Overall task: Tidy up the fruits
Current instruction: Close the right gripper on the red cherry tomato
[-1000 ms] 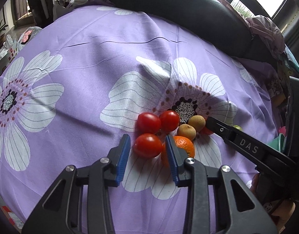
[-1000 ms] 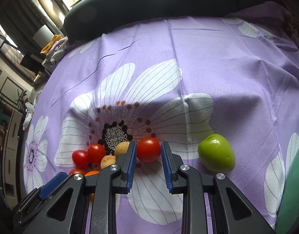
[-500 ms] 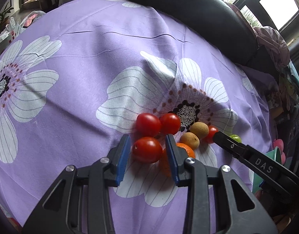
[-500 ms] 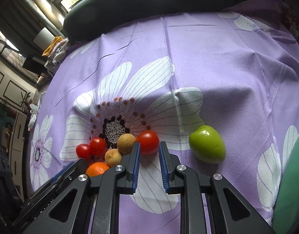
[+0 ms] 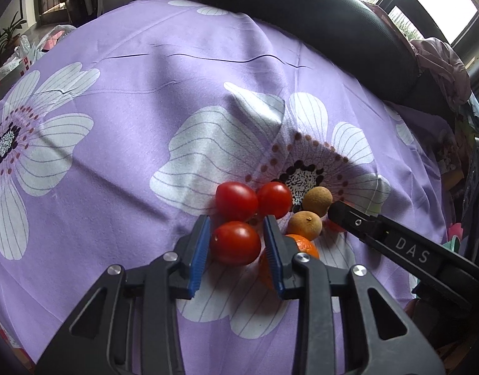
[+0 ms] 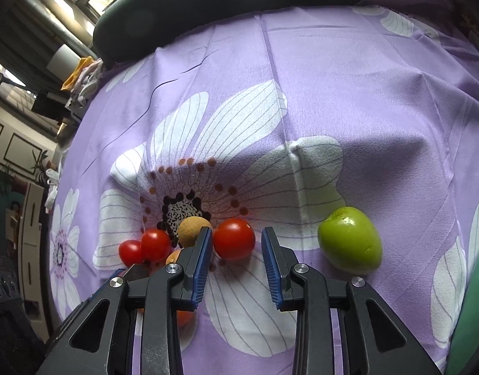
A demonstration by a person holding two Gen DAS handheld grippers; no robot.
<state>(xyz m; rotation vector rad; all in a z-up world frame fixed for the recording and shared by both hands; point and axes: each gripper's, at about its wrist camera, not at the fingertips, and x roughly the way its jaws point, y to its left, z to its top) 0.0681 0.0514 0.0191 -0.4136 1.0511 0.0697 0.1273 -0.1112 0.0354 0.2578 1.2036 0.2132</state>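
Note:
Fruits lie clustered on a purple flowered cloth (image 5: 120,118). My left gripper (image 5: 238,234) is open, its blue pads on either side of a red tomato (image 5: 235,243). Two more tomatoes (image 5: 236,200) (image 5: 274,199), two brown longans (image 5: 317,200) (image 5: 304,225) and an orange (image 5: 303,245) lie just beyond and to the right. My right gripper (image 6: 236,242) is open around another red tomato (image 6: 234,239), with gaps on both sides. A green fruit (image 6: 350,244) lies to its right.
A dark cushioned backrest (image 5: 302,15) runs along the cloth's far edge. A green object (image 6: 472,312) stands at the right edge of the right wrist view. The right gripper's black finger (image 5: 395,243) reaches into the left wrist view beside the longans.
The right gripper's jaws have widened around its tomato. The left gripper has stayed around its tomato while its view shifted slightly forward.

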